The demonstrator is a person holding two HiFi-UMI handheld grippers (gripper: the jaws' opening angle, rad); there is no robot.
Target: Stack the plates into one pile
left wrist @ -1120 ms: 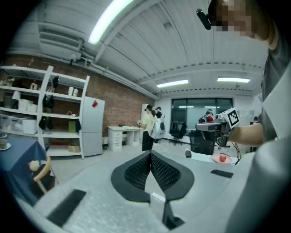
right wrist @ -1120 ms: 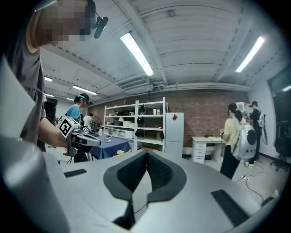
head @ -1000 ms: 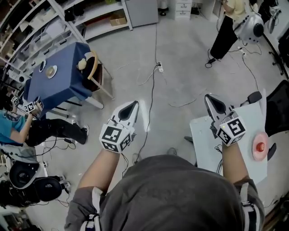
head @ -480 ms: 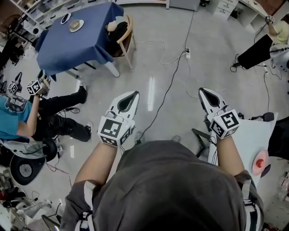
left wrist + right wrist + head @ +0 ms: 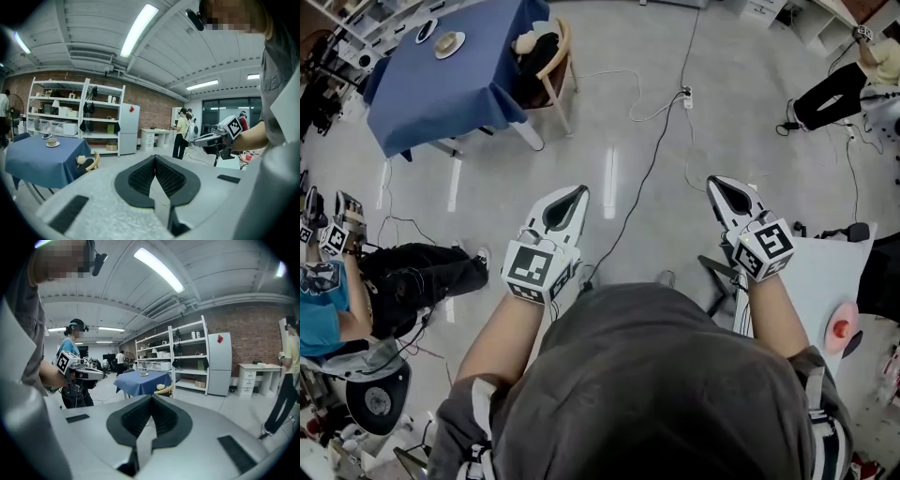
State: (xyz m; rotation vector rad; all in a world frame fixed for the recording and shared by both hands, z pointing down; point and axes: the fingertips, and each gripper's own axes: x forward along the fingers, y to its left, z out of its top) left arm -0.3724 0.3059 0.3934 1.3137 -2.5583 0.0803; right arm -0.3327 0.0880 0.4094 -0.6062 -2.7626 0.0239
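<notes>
Two plates stand on a blue-clothed table [image 5: 441, 80] far off at the head view's top left: one plate [image 5: 448, 43] with something on it, and a darker plate [image 5: 426, 31] beside it. The left gripper view shows a plate [image 5: 52, 143] on that table, and so does the right gripper view, where the plate [image 5: 143, 374] looks tiny. My left gripper [image 5: 577, 191] and right gripper [image 5: 712, 182] hover side by side over the bare floor, well short of the table. Both are shut with nothing in them. Each also shows in the other's camera, the right gripper [image 5: 199, 139] and the left gripper [image 5: 99, 374].
A wooden chair [image 5: 555, 58] with a plush toy stands at the blue table's right. Cables [image 5: 649, 169] trail over the floor. A white table [image 5: 825, 281] with a red object is at my right. A seated person [image 5: 356, 291] holds grippers at the left. Shelves [image 5: 61, 117] and a fridge [image 5: 129, 129] line the brick wall.
The view has swung round: the blue table has gone to the top left and the white table to the right edge. Both grippers stay shut and level in front of me.
</notes>
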